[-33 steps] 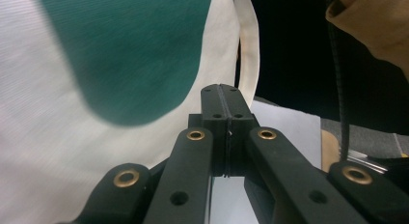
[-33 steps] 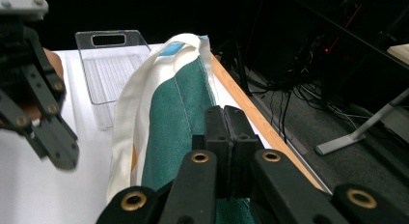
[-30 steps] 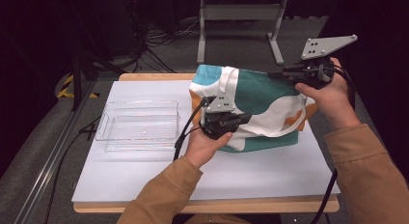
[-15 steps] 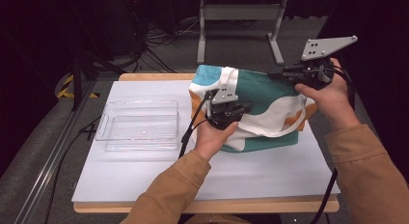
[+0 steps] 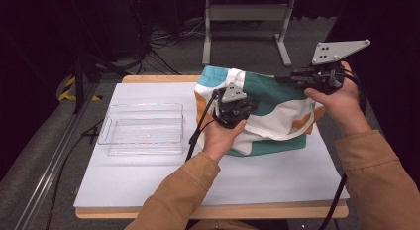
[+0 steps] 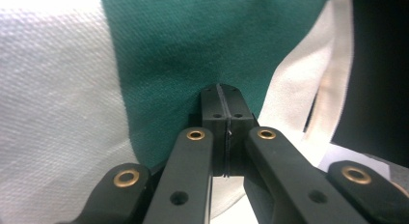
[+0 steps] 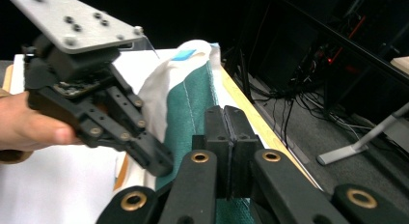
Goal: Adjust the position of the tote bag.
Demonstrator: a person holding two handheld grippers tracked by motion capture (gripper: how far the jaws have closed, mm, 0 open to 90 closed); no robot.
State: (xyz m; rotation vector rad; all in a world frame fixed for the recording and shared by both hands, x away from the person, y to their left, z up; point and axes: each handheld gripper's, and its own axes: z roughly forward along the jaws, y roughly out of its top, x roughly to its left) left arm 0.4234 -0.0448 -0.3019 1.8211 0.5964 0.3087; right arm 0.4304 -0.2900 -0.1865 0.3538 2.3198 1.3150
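A fabric bag (image 5: 277,108) patterned in teal, white and orange stands on the right half of the white table top (image 5: 247,180). My left gripper (image 5: 250,103) is shut, its tips pressed against the bag's front face; up close they meet teal cloth (image 6: 183,50) beside a white strap (image 6: 333,64), left gripper (image 6: 222,96). My right gripper (image 5: 280,78) is shut at the bag's top rim on the far right. In its own view the right gripper (image 7: 225,115) sits over the teal rim (image 7: 193,103). I cannot tell whether cloth is pinched. The left gripper (image 7: 161,166) points down there.
A clear plastic tray (image 5: 141,128) lies on the left of the table. Behind the table stands a metal frame (image 5: 245,14), with cables on the dark floor (image 5: 163,36). A metal rail (image 5: 54,155) runs along the left side.
My left hand has moved away from me and slightly right, bringing its gripper up against the bag's front. The right hand has held still.
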